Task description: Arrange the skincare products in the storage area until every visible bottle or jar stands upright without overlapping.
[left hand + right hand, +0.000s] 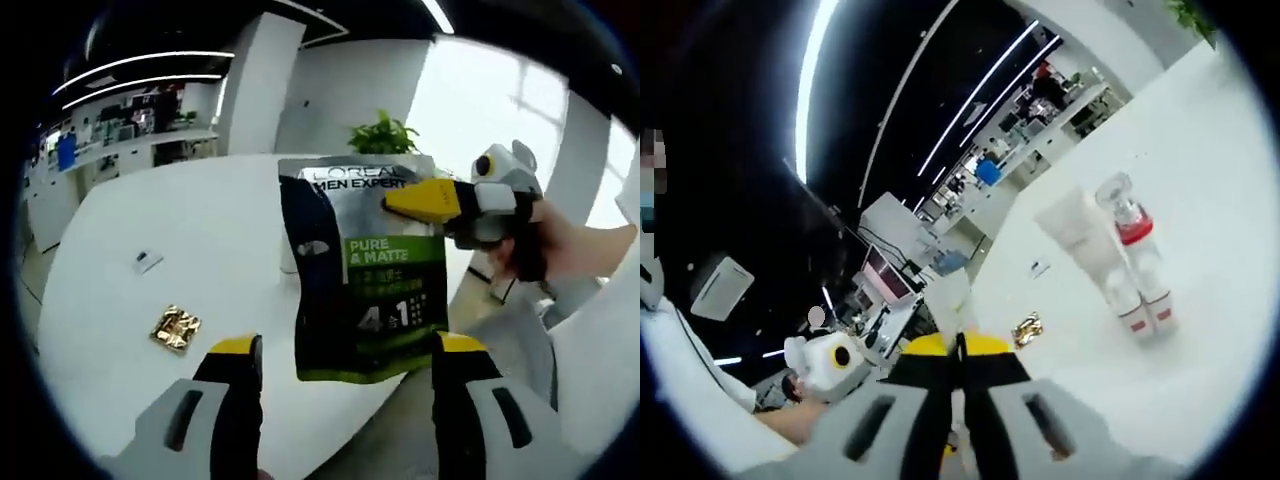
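Note:
A grey and green L'Oreal Men Expert pouch (pixel 365 270) hangs in the air above the white round table (pixel 200 220). My right gripper (pixel 420 200) comes in from the right and is shut on the pouch's upper right edge. In the right gripper view the pouch (pixel 952 298) shows edge-on between the closed yellow tips of the right gripper (pixel 960 348). My left gripper (pixel 347 345) stands open just below the pouch, one jaw to each side, touching nothing. A white tube (pixel 1075 225) and a clear bottle with a red collar (pixel 1130 255) stand on the table.
A crumpled gold wrapper (pixel 175 327) and a small card (pixel 148 262) lie on the table's left part. A potted plant (pixel 385 135) stands at the far edge. A person's hand (pixel 570 245) holds the right gripper. Office desks lie beyond.

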`<action>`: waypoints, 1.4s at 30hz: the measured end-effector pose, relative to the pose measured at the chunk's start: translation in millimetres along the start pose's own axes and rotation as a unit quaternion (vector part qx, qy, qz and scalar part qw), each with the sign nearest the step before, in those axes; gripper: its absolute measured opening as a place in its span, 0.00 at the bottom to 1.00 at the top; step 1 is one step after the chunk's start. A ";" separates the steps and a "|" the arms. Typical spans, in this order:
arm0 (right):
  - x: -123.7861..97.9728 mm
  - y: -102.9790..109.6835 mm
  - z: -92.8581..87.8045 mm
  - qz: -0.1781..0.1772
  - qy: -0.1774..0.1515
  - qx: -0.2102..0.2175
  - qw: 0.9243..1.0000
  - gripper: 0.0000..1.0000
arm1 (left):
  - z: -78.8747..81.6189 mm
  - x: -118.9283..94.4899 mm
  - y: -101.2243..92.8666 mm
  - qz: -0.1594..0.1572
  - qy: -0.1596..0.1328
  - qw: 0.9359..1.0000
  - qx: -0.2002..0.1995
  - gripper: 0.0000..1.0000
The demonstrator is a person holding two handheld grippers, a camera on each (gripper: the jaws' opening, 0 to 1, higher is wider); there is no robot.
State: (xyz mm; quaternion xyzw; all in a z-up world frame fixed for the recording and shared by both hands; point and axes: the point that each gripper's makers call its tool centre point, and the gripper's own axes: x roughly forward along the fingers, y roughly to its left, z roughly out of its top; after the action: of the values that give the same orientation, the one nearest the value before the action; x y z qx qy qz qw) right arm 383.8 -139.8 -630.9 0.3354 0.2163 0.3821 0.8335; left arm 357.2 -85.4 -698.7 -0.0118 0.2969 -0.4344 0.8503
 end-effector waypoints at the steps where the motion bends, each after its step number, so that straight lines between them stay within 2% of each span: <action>1: 0.2 4.8 -2.2 0.012 0.006 0.001 1.000 0.01 | 0.5 -1.7 -2.7 -0.019 0.006 1.000 0.001 0.69; 6: 0.8 27.9 -5.7 0.068 0.013 0.010 0.998 0.01 | 4.2 -8.4 -9.6 -0.101 0.011 0.994 -0.035 0.69; 10: -0.7 41.1 -8.3 0.098 0.023 0.013 0.995 0.01 | 0.1 -18.4 -22.3 -0.149 0.036 0.988 -0.009 0.53; 12: -0.6 44.1 -9.9 0.103 0.028 0.007 0.994 0.01 | 4.0 -22.0 -29.8 -0.169 0.027 0.985 -0.014 0.47; 15: -0.8 47.0 -9.9 0.110 0.029 0.008 0.993 0.01 | 15.3 -27.9 -40.4 -0.200 -0.006 0.979 -0.039 0.35; 16: -1.3 48.7 -6.9 0.115 0.023 0.018 0.993 0.01 | 12.3 -29.3 -38.5 -0.194 0.002 0.980 -0.052 0.34; 17: -1.8 47.8 -6.3 0.114 0.022 0.017 0.993 0.01 | 17.4 -29.5 -37.7 -0.194 -0.014 0.979 -0.053 0.32; 20: -8.0 43.0 -0.6 0.111 0.008 0.023 0.994 0.01 | 22.2 -36.5 -40.1 -0.203 -0.029 0.977 -0.064 0.24; 22: -11.8 39.7 2.2 0.108 -0.001 0.028 0.994 0.01 | 27.8 -43.3 -45.2 -0.216 -0.044 0.973 -0.071 0.14; 26: -14.4 36.8 4.0 0.108 -0.002 0.043 0.993 0.01 | 49.3 -60.0 -67.6 -0.271 -0.097 0.953 -0.099 0.01; 28: -14.1 40.2 7.4 0.116 -0.008 0.049 0.992 0.01 | 50.0 -60.2 -68.5 -0.267 -0.100 0.952 -0.109 0.00; 31: -13.0 46.0 15.3 0.134 -0.024 0.050 0.989 0.02 | 56.7 -61.9 -70.7 -0.277 -0.123 0.942 -0.146 0.00; 34: -13.3 54.1 22.4 0.152 -0.046 0.058 0.986 0.06 | 62.0 -64.9 -70.2 -0.280 -0.145 0.935 -0.160 0.00; 35: -13.4 54.7 21.7 0.153 -0.045 0.061 0.985 0.08 | 63.3 -65.9 -70.1 -0.278 -0.150 0.935 -0.160 0.00; 39: -12.0 61.1 10.5 0.165 -0.043 0.077 0.982 0.17 | 72.2 -68.7 -66.7 -0.275 -0.171 0.929 -0.176 0.00; 42: -10.4 70.3 -9.1 0.175 -0.019 0.087 0.981 0.24 | 82.3 -71.8 -61.0 -0.272 -0.193 0.923 -0.189 0.00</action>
State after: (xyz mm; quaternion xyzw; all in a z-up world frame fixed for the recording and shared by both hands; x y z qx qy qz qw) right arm 337.2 -110.4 -585.1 0.4469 0.1708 0.4951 0.7253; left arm 322.9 -89.4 -578.4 -0.3366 0.1889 -0.5741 0.7221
